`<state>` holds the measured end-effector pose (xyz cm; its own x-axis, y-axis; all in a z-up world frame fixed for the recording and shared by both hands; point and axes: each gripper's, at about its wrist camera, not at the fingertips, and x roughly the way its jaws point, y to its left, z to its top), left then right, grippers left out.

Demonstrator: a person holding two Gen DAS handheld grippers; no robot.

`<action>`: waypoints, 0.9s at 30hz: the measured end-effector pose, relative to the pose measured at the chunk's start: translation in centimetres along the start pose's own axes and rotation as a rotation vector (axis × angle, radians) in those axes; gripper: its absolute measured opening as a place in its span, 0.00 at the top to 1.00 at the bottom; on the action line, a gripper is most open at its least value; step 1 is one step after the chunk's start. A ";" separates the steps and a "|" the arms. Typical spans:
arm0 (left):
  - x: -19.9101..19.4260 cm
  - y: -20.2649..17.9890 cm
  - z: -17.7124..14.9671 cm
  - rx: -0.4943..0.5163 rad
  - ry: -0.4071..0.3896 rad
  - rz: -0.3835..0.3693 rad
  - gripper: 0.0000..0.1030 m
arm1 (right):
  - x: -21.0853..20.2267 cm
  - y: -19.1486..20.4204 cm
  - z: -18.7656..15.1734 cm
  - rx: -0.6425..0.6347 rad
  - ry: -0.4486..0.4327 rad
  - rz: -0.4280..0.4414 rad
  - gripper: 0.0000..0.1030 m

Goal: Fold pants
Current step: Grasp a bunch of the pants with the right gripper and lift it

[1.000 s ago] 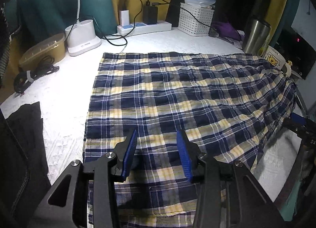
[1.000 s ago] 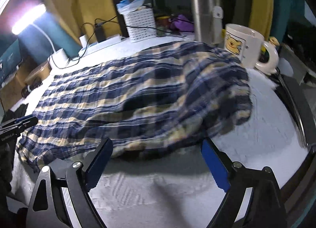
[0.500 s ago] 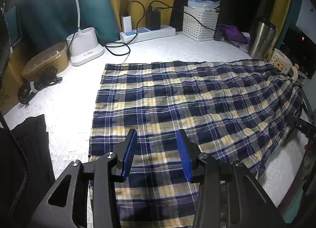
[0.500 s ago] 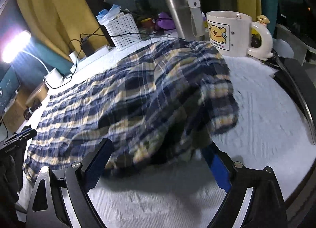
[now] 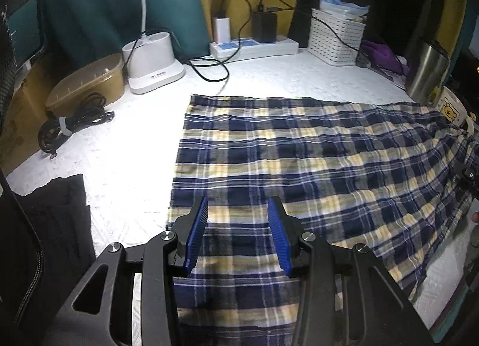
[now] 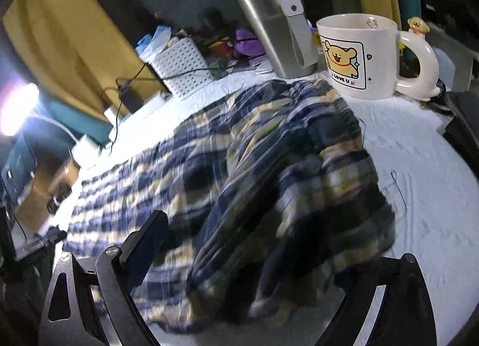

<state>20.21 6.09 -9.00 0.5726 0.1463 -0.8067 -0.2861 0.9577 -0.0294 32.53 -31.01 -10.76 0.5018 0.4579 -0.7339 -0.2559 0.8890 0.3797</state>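
The navy-and-yellow plaid cotton pants lie flat, unfolded. Both grippers, left and right, hover unclenched, grasping nothing. Next, I judge, each must pinch an edge.

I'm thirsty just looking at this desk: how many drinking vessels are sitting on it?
2. A steel tumbler stands at the back, and a white bear mug sits beside it, right at the bunched end of the plaid pants. Others may hide behind the clutter.

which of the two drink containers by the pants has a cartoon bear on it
The white mug with the handle; a yellow bear is printed on its side. The steel tumbler just left of it in the right wrist view is plain metal with a grey strap.
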 end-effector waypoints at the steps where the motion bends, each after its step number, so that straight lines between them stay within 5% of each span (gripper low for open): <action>1: 0.0 0.1 0.1 -0.003 -0.001 0.003 0.60 | 0.1 0.0 0.2 0.002 -0.001 0.004 0.08; 4: 0.2 0.6 0.2 -0.011 -0.002 0.005 0.60 | 0.6 0.1 0.6 0.013 -0.005 0.025 0.09; 6: 0.3 0.9 0.2 -0.017 -0.002 0.001 0.60 | 0.9 0.3 0.8 0.012 -0.003 0.038 0.30; 15: 1.5 3.4 -0.2 -0.044 0.017 -0.001 0.60 | 1.3 0.2 1.0 0.028 -0.004 0.038 0.74; 27: 1.2 5.6 -0.6 -0.091 0.008 -0.022 0.60 | -0.1 1.8 1.6 -0.022 -0.033 0.013 0.81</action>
<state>18.83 11.51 -10.55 0.5734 0.1231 -0.8100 -0.3423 0.9342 -0.1003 33.33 -29.41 -9.13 0.5249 0.4698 -0.7098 -0.2804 0.8828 0.3769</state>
